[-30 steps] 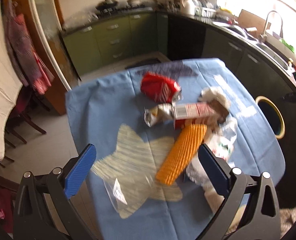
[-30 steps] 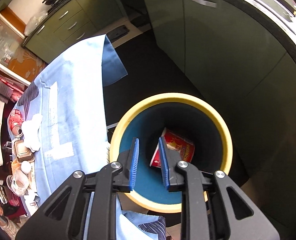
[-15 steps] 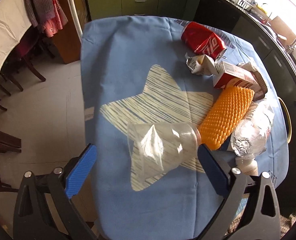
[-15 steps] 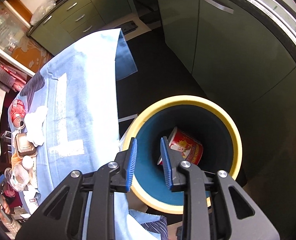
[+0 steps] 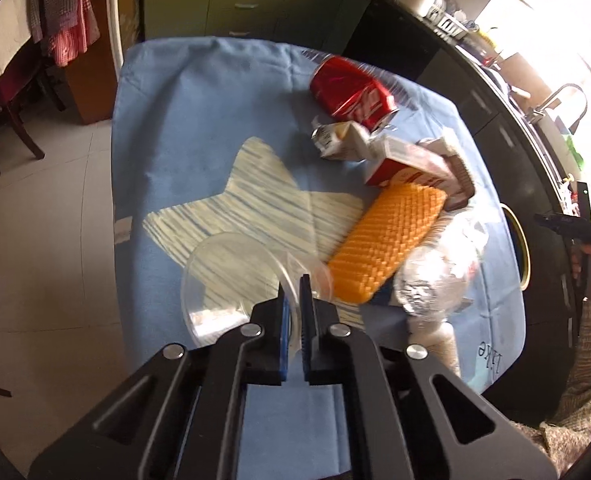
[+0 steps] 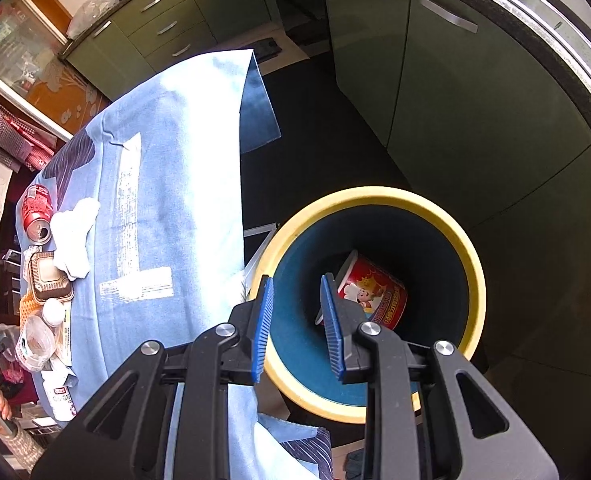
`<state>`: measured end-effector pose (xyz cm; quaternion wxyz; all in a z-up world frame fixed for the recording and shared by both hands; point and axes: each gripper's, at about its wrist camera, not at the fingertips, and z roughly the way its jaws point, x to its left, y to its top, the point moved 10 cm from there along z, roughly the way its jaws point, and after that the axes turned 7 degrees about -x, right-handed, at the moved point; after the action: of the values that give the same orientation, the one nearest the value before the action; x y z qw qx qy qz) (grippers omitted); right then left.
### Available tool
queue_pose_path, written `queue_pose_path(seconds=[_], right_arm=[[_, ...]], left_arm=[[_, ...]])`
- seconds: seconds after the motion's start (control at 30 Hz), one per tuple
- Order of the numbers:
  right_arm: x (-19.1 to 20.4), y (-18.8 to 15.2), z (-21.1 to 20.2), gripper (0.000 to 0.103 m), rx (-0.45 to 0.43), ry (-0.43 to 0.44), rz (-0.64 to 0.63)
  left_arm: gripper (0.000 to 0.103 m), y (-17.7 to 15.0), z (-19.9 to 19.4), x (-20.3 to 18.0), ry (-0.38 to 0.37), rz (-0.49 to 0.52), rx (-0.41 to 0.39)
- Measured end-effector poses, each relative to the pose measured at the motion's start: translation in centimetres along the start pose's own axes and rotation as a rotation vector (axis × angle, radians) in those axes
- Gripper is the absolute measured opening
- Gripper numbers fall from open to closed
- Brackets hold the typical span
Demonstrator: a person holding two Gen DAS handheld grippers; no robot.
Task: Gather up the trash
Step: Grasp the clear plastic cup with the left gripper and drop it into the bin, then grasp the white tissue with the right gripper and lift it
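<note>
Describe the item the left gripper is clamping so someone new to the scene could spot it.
Start at the blue tablecloth with the pale star print. At the star's near edge, beside the orange honeycomb-textured pack, lies a clear plastic cup on its side, its rim pinched in the left gripper. It is the only see-through, unprinted piece; the neighbouring bottle is crumpled and labelled.

Red can (image 5: pixel 351 94) at 1 o'clock; orange waffle-textured pack (image 5: pixel 387 242); blue cloth (image 5: pixel 199 120) with cream striped star (image 5: pixel 263 212); bin (image 6: pixel 473 280) yellow-rimmed, teal inside; red cartoon-printed cup (image 6: pixel 379 296).
</note>
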<state>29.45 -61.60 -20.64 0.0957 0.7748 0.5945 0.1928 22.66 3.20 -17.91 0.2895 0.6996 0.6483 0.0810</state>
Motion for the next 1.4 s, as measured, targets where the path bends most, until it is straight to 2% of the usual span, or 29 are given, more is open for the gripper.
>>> queue_pose_path(seconds=[0.17, 0.27, 0.4, 0.5, 0.63, 0.77, 0.8, 0.9, 0.97, 1.03, 1.1, 1.13, 1.23, 1.33, 1.37, 1.4], right_arm=[[0.3, -0.2, -1.5, 0.025, -0.030, 0.015, -0.016], [0.4, -0.4, -3.0, 0.025, -0.060, 0.030, -0.019], [0.2, -0.9, -6.9, 0.025, -0.162, 0.043, -0.029], [-0.1, -2.0, -9.8, 0.025, -0.255, 0.042, -0.035], [-1.3, -3.8, -11.5, 0.025, -0.280, 0.019, -0.046], [-3.2, -5.0, -13.5, 0.025, -0.312, -0.025, -0.047], [-3.8, -5.2, -14.3, 0.025, -0.329, -0.031, -0.041], [-5.8, -6.2, -16.2, 0.025, -0.369, -0.059, -0.023], [-7.3, -7.1, -17.1, 0.029, -0.375, -0.071, -0.005], [-8.9, -8.2, -17.7, 0.033, -0.372, -0.090, 0.015], [-10.1, -9.0, -18.1, 0.034, -0.366, -0.103, 0.025], [-10.7, -9.3, -18.4, 0.034, -0.370, -0.106, 0.034], [-11.4, -9.7, -18.8, 0.034, -0.381, -0.100, 0.040], [-9.5, -9.5, -17.5, 0.039, -0.372, -0.051, 0.010], [-8.4, -9.4, -16.9, 0.042, -0.366, -0.030, -0.006], [-6.3, -9.2, -15.9, 0.043, -0.348, 0.006, -0.040]], left_arm=[[0.005, 1.2, -2.3, -3.7, -0.014, 0.099, -0.061], [0.005, 2.3, -4.4, -8.0, -0.035, 0.200, -0.107], [0.005, 3.4, -7.0, -16.6, -0.122, 0.377, -0.181], [0.005, 3.6, -6.9, -25.1, -0.247, 0.493, -0.203], [0.005, 4.0, -3.8, -34.8, -0.370, 0.576, -0.190], [0.005, 4.0, 1.8, -44.7, -0.469, 0.622, -0.115], [0.005, 3.8, 3.0, -46.4, -0.477, 0.625, -0.102], [0.005, 3.2, 9.7, -52.0, -0.451, 0.640, -0.037], [0.005, 2.5, 12.8, -54.0, -0.424, 0.644, -0.006], [0.010, 2.1, 16.0, -55.5, -0.390, 0.624, 0.022], [0.038, 1.6, 17.4, -56.6, -0.384, 0.615, 0.051], [0.038, 1.7, 17.4, -56.3, -0.392, 0.608, 0.043], [0.038, 3.1, 13.8, -55.3, -0.449, 0.575, -0.024], [0.039, 5.5, 6.8, -51.4, -0.481, 0.523, -0.172], [0.046, 6.2, 5.3, -49.9, -0.476, 0.506, -0.209], [0.058, 7.1, 2.7, -46.9, -0.469, 0.464, -0.269]])
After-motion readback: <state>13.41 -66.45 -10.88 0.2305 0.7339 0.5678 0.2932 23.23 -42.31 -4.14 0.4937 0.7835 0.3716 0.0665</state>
